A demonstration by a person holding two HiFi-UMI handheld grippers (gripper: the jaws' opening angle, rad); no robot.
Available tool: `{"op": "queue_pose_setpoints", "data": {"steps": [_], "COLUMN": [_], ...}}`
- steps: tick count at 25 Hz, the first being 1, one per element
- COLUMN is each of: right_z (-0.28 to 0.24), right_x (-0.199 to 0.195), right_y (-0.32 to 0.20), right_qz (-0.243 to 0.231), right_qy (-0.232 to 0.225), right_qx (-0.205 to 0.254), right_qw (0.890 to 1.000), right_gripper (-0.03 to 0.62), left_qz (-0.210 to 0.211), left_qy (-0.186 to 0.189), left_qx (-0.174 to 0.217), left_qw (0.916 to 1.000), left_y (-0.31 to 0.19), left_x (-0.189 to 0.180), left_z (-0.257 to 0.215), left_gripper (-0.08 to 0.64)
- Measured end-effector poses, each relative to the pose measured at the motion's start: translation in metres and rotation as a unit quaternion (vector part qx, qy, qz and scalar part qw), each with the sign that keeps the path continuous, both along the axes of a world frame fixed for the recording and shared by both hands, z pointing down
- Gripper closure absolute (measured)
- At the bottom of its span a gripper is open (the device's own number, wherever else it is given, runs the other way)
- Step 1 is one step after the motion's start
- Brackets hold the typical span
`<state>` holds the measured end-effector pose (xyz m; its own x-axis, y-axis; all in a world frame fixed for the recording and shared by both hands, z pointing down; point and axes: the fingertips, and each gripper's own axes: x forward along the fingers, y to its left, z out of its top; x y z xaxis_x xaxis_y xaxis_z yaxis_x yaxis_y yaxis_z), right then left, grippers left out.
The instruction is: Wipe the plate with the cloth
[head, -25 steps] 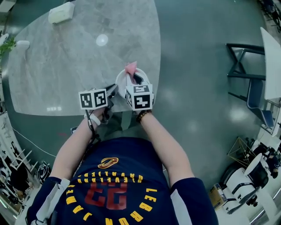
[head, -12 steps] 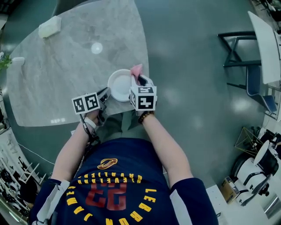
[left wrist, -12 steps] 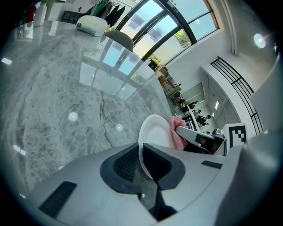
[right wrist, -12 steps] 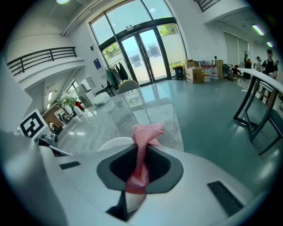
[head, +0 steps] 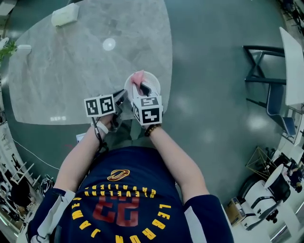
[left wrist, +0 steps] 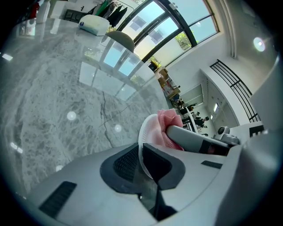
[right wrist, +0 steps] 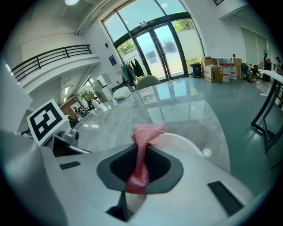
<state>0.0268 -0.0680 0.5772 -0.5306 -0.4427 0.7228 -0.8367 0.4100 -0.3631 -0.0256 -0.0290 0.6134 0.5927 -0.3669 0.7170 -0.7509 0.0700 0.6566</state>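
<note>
A white plate is held up over the near right corner of the marble table. My left gripper is shut on the plate's near left rim; in the left gripper view the plate stands on edge between the jaws. My right gripper is shut on a pink cloth, which it presses onto the plate's face. The right gripper view shows the cloth bunched between the jaws with the plate behind it. The left gripper view catches the cloth against the plate.
A white box-like thing lies at the table's far left. A small plant sits at the left edge. A dark chair stands on the floor to the right. The table's near edge runs just under my grippers.
Across the three frames the cloth and right gripper slide over the plate: at its right rim half a second ago, now back over its top middle. The left grip stays.
</note>
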Motion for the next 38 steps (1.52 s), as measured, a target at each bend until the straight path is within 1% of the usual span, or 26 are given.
{"op": "queue_pose_setpoints", "data": {"steps": [4, 7, 10, 15, 22, 26, 33, 38], "right_z": [0.004, 0.013, 0.02, 0.022, 0.024, 0.023, 0.022, 0.02], "right_x": [-0.028, -0.042, -0.041, -0.044, -0.006, 0.024, 0.072, 0.083], "right_y": [0.008, 0.011, 0.008, 0.01, 0.005, 0.0, 0.003, 0.004], "right_qz": [-0.031, -0.044, -0.039, -0.028, 0.006, 0.027, 0.07, 0.082], "right_qy": [0.001, 0.006, 0.009, 0.011, 0.016, 0.026, 0.041, 0.047], "right_qx": [-0.003, -0.009, -0.018, -0.024, -0.025, -0.021, -0.021, -0.02], "right_qw": [1.0, 0.999, 0.999, 0.999, 1.0, 0.999, 0.996, 0.995], "right_gripper": [0.552, 0.551, 0.552, 0.552, 0.552, 0.552, 0.552, 0.552], "left_qz": [0.009, 0.011, 0.004, 0.002, -0.007, -0.015, -0.013, -0.015], "left_qy": [0.006, 0.007, 0.009, 0.007, 0.006, 0.007, 0.002, 0.002], "left_qx": [0.007, 0.008, 0.006, 0.006, 0.0, -0.004, -0.004, -0.005], "left_qw": [0.9999, 0.9999, 0.9999, 1.0, 1.0, 0.9999, 0.9999, 0.9999], "left_y": [0.001, 0.001, 0.0, 0.003, -0.001, -0.003, -0.004, -0.003], "left_x": [-0.004, -0.009, -0.01, -0.022, -0.016, -0.009, -0.007, -0.007], "left_z": [0.0, 0.003, 0.004, 0.001, 0.001, 0.002, 0.002, 0.001], "left_gripper": [0.526, 0.526, 0.526, 0.526, 0.526, 0.526, 0.526, 0.526]}}
